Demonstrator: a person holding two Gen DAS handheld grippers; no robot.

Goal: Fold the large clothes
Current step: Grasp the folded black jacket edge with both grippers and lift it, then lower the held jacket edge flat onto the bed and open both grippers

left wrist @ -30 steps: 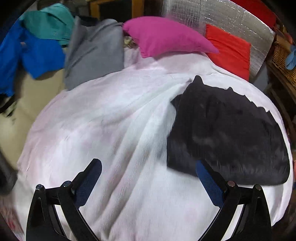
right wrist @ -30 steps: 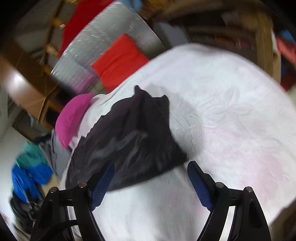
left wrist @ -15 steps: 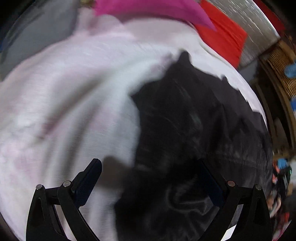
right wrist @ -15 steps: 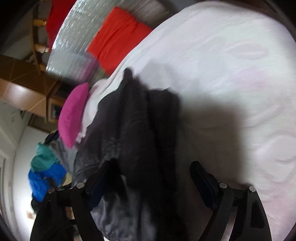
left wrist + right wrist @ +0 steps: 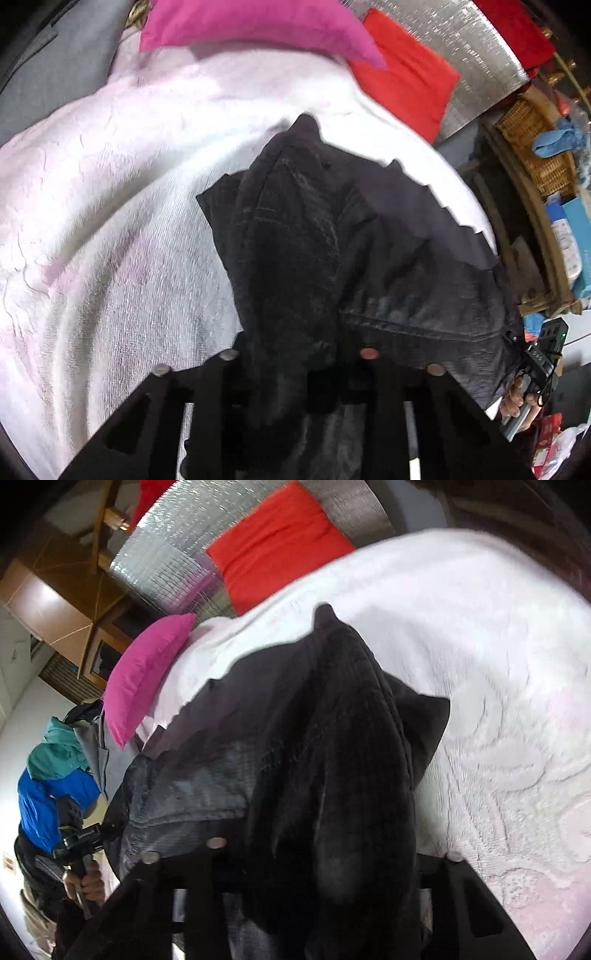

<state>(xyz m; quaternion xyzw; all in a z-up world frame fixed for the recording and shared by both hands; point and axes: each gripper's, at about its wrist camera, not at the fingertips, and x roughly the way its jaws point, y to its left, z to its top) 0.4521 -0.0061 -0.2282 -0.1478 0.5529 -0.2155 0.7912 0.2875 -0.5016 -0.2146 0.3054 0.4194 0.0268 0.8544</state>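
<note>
Black trousers (image 5: 317, 236) lie on the white bedspread (image 5: 110, 206) of the bed, and you have both tools on their near end. Your left hand-held gripper (image 5: 295, 373) has just been closing and now pinches a bunched ridge of the dark cloth, which fills the gap between its jaws. Your right hand-held gripper (image 5: 325, 853) has closed in the same moment on a thicker fold of the black trousers (image 5: 303, 746), the fabric rising straight out of its jaws.

From either wrist the garment runs away from you: its long axis points up the bed toward the pink pillow (image 5: 255, 26) and the red cushion (image 5: 406, 77), ending in a raised dark tip near the pillow end. The left grip sits on the edge nearest the open bedspread; the flatter, greyer panel with a stitched seam stretches off to the right, toward your right hand (image 5: 517, 402), seen at that frame's lower edge.

Both grips sit on the near end, neither nearer than the other; the far end lies free. Any fold, then, would seem to carry the near end forward along that axis. Whether you hold the waistband or the hems is hard to say, as the cloth is dark and the frames are blurred.
</note>
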